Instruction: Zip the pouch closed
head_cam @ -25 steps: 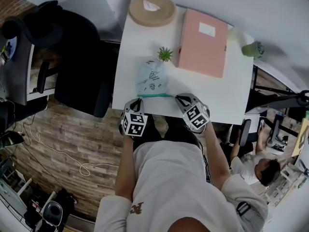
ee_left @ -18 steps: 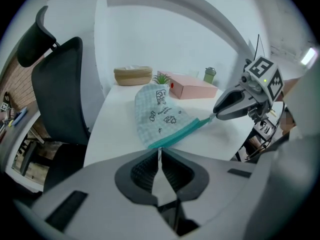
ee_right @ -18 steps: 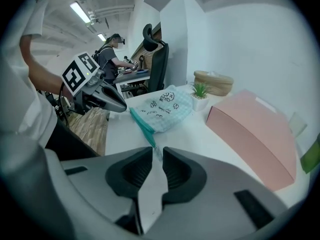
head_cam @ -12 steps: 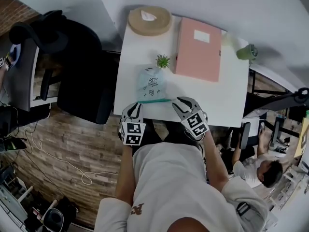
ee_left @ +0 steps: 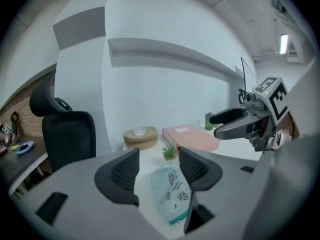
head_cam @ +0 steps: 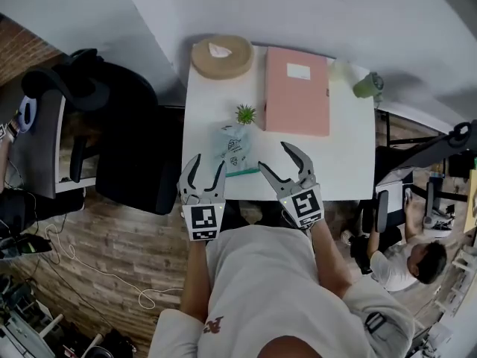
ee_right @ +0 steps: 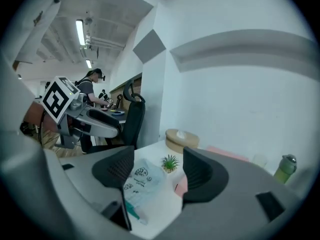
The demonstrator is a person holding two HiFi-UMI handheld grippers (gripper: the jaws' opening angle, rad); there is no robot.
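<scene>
The left gripper (head_cam: 209, 161) and right gripper (head_cam: 274, 156) hover side by side over the near edge of a white table (head_cam: 350, 155), both with jaws spread and gripping nothing (each pair has just been opening, and no pad presses on anything). The pouch (head_cam: 233, 146), pale and printed, with a teal zip strip (head_cam: 242, 172) along its near end, lies on the table just ahead of the two grippers, between them and closer to the left one, touching neither. A small green plant (head_cam: 244, 113) stands just beyond the pouch. A pink folder (head_cam: 297, 89) lies ahead of the right gripper, and a round cork box (head_cam: 221, 57) sits farther off, ahead of the left.
</scene>
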